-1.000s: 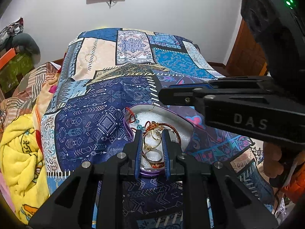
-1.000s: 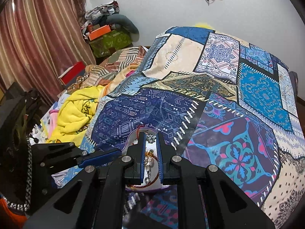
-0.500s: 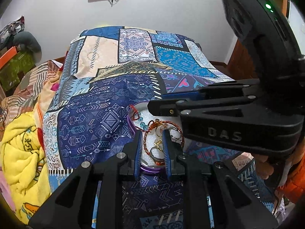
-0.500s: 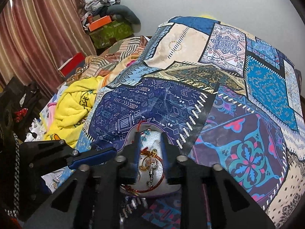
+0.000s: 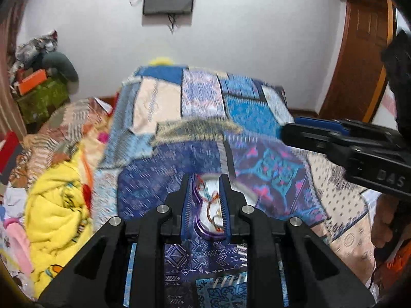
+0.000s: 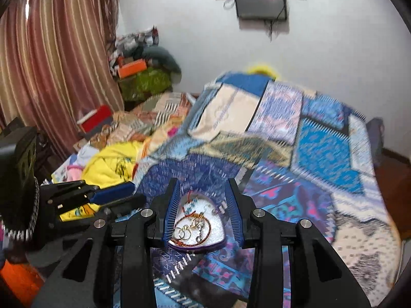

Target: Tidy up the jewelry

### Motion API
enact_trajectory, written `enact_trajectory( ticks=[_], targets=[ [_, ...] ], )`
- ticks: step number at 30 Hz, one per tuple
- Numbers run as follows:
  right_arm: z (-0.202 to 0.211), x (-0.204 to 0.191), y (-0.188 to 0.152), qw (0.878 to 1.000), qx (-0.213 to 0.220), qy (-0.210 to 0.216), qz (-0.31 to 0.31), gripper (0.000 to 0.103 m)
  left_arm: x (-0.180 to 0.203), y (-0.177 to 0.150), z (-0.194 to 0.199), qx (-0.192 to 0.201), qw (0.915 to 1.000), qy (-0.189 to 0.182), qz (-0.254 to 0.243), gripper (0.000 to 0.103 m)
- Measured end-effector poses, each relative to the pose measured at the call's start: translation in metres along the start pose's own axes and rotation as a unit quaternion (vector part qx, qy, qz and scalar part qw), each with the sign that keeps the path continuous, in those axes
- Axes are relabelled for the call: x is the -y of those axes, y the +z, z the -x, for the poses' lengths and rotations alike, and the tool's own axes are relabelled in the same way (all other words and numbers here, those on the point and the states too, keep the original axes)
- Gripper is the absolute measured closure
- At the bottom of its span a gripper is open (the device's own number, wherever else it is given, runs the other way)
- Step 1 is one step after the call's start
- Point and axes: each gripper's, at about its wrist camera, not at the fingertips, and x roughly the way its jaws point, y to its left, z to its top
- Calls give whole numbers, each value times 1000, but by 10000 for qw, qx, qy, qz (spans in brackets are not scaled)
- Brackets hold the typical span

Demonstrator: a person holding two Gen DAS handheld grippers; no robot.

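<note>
A purple-rimmed white jewelry dish (image 6: 215, 243) lies on the patchwork bedspread (image 6: 321, 154). It holds a tangle of jewelry (image 6: 191, 227): a red bangle, gold rings, a beaded strand. My right gripper (image 6: 203, 213) is open and empty, its jaws spread wide above the dish. The dish also shows blurred in the left wrist view (image 5: 199, 227). My left gripper (image 5: 205, 208) hovers above it with jaws a narrow gap apart, holding nothing I can see. The right gripper also shows at the right of the left wrist view (image 5: 290, 131).
A yellow blanket (image 5: 56, 205) and piled clothes lie left of the bedspread. A curtain (image 6: 51, 64) hangs at the left, with boxes (image 6: 133, 69) stacked in the corner. A screen (image 5: 168, 0) hangs on the white wall. A wooden door (image 5: 359, 59) stands right.
Both grippers have pulled back and tilted up from the dish, so more wall shows. The right gripper's jaws have opened wide. The left jaws have widened slightly.
</note>
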Motion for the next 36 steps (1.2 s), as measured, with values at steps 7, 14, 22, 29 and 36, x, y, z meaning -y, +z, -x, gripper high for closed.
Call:
enact_trajectory(
  ticks=[7, 14, 22, 29, 36],
  targets=[
    [94, -19, 11, 9934, 1077, -385, 124, 70, 17, 23, 89, 939, 9955, 126, -32, 83],
    [170, -43, 1, 9794, 1945, -544, 79, 68, 51, 19, 178, 2007, 9783, 431, -287, 42],
    [199, -68, -20, 9658, 2392, -995, 49, 18, 67, -6, 226, 2476, 9660, 698, -278, 13],
    [205, -71, -28, 9587, 2526, -1303, -84, 0, 65, -17, 240, 2552, 9639, 761, -14, 7],
    [205, -72, -34, 9619, 2419, -1271, -62, 0, 66, -20, 242, 2571, 9632, 786, 38, 7]
  ],
)
